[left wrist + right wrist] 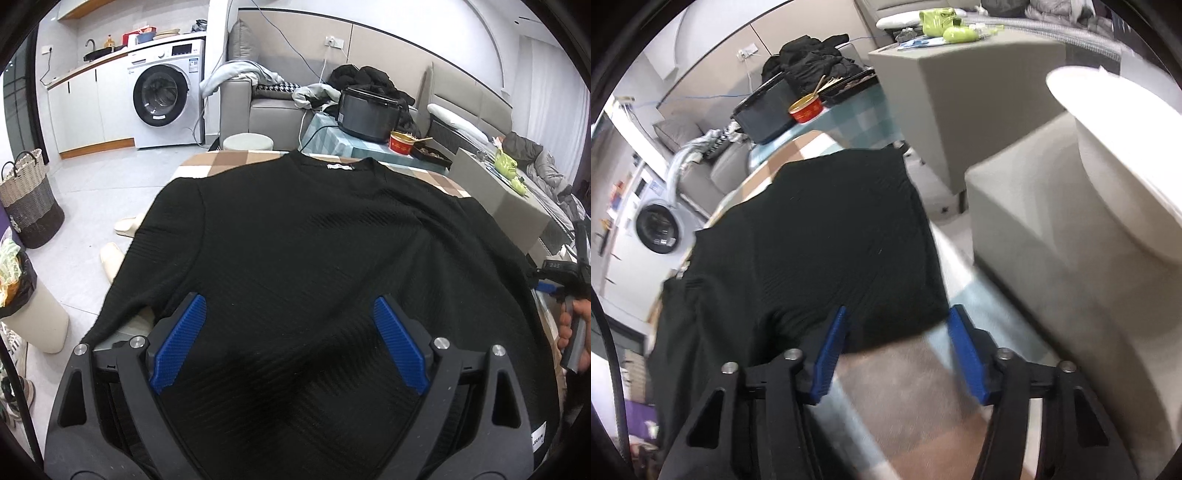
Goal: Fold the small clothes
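A black knit top (314, 251) lies spread flat on a checkered table cloth (221, 162), collar and white label (340, 167) at the far end. My left gripper (290, 306) is open, its blue pads (181, 339) spread over the hem near the middle. My right gripper (897, 314) is open at the top's right edge (849, 240), one pad over the cloth, the other over bare table (905, 387). The right gripper also shows in the left wrist view (565, 277), held in a hand.
Beyond the table stand a black cooker (369, 114), a red bowl (402, 142) and a dark tray (432, 153). A grey cabinet (960, 92) and grey sofa block (1052, 240) stand to the right. A woven basket (29, 199), bin (33, 314) and slippers (125, 223) are on the left floor.
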`<state>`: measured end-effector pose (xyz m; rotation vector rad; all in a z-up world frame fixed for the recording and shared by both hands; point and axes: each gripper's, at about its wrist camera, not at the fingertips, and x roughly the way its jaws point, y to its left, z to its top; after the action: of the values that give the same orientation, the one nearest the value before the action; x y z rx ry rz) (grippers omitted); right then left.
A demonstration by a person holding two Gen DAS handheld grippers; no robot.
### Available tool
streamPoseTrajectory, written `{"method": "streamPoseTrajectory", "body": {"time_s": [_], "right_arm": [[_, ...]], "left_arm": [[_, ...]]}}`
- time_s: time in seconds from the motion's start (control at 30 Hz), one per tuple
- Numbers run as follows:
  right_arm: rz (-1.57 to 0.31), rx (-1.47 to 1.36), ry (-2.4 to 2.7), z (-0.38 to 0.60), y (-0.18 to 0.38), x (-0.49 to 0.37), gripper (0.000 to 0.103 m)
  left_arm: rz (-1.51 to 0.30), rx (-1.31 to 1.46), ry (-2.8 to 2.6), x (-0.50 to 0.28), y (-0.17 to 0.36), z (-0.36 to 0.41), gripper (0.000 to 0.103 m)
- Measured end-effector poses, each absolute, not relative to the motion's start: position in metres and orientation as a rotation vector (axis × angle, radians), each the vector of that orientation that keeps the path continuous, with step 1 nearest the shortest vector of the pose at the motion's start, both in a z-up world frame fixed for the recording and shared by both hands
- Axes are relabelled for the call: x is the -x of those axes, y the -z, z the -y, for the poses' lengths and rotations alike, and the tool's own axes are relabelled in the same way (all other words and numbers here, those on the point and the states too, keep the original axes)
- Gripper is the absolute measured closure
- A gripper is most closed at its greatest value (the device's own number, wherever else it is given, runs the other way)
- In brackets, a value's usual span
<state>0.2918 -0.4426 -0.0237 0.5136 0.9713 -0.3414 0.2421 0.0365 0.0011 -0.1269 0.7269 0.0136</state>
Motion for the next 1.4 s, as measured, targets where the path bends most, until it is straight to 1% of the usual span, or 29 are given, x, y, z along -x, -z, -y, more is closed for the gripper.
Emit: {"method": "streamPoseTrajectory", "body": {"time_s": [0.03,0.07,0.1,0.13,0.23,0.33,0.4,0.53,0.6,0.63,0.73,0.8,0.83,0.87,0.93,0.97,1.03,1.07,1.13,1.23,1.4], "right_arm": [[-0.981,-0.481,0.361,0.441,0.024,-0.295,0.074],[-0.994,-0.448,0.377,0.439,0.023,-0.300,0.078],[-0.999,-0.446,0.362,0.438,0.023,-0.302,0.088],[-1.006,-0.439,0.353,0.436,0.023,-0.305,0.089],[-0.979,-0.367,0.365,0.428,0.012,-0.308,0.091],[-0.919,-0.344,0.380,0.430,-0.007,-0.306,0.091],[-0.832,-0.351,0.363,0.431,-0.025,-0.307,0.091],[-0.646,-0.421,0.203,0.423,-0.058,-0.311,0.091],[-0.541,-0.418,0.045,0.404,-0.077,-0.314,0.091],[-0.519,-0.415,-0.039,0.392,-0.081,-0.321,0.091],[-0.609,-0.346,-0.338,0.337,-0.082,-0.340,0.091],[-0.776,-0.226,-0.453,0.292,-0.062,-0.351,0.091],[-0.818,-0.197,-0.470,0.282,-0.054,-0.353,0.090],[-0.866,-0.168,-0.489,0.271,-0.044,-0.354,0.088],[-0.970,-0.151,-0.478,0.262,-0.025,-0.357,0.076],[-0.986,-0.163,-0.474,0.262,-0.020,-0.359,0.073],[-0.980,-0.192,-0.441,0.272,-0.016,-0.360,0.062],[-0.967,-0.193,-0.395,0.278,-0.015,-0.359,0.060],[-0.971,-0.196,-0.355,0.285,-0.010,-0.359,0.060],[-1.054,-0.135,-0.293,0.292,0.005,-0.366,0.060],[-1.046,-0.128,-0.271,0.292,0.005,-0.354,0.059]], "left_arm": [[-0.730,0.130,-0.012,-0.244,0.001,-0.036,0.011],[-0.736,0.135,-0.009,-0.246,0.003,-0.036,0.011],[-0.739,0.139,-0.006,-0.247,0.005,-0.036,0.011],[-0.742,0.143,-0.005,-0.248,0.006,-0.036,0.011],[-0.745,0.149,-0.002,-0.252,0.010,-0.037,0.011],[-0.744,0.156,-0.004,-0.255,0.012,-0.039,0.011],[-0.744,0.163,-0.004,-0.258,0.014,-0.041,0.011],[-0.745,0.176,-0.007,-0.257,0.015,-0.048,0.011],[-0.747,0.178,-0.007,-0.255,0.015,-0.050,0.011],[-0.747,0.178,-0.007,-0.254,0.015,-0.051,0.011],[-0.747,0.175,-0.008,-0.254,0.016,-0.051,0.011],[-0.747,0.172,-0.010,-0.252,0.016,-0.052,0.011],[-0.748,0.169,-0.012,-0.253,0.016,-0.052,0.011],[-0.748,0.169,-0.012,-0.252,0.016,-0.053,0.011],[-0.750,0.172,-0.013,-0.250,0.016,-0.055,0.011],[-0.752,0.173,-0.016,-0.250,0.016,-0.056,0.011],[-0.754,0.178,-0.025,-0.249,0.015,-0.059,0.011],[-0.752,0.190,-0.034,-0.248,0.014,-0.062,0.011],[-0.753,0.227,-0.061,-0.247,0.013,-0.074,0.011],[-0.751,0.294,-0.118,-0.242,0.014,-0.099,0.011],[-0.746,0.396,-0.260,-0.224,0.019,-0.156,0.011]]}}
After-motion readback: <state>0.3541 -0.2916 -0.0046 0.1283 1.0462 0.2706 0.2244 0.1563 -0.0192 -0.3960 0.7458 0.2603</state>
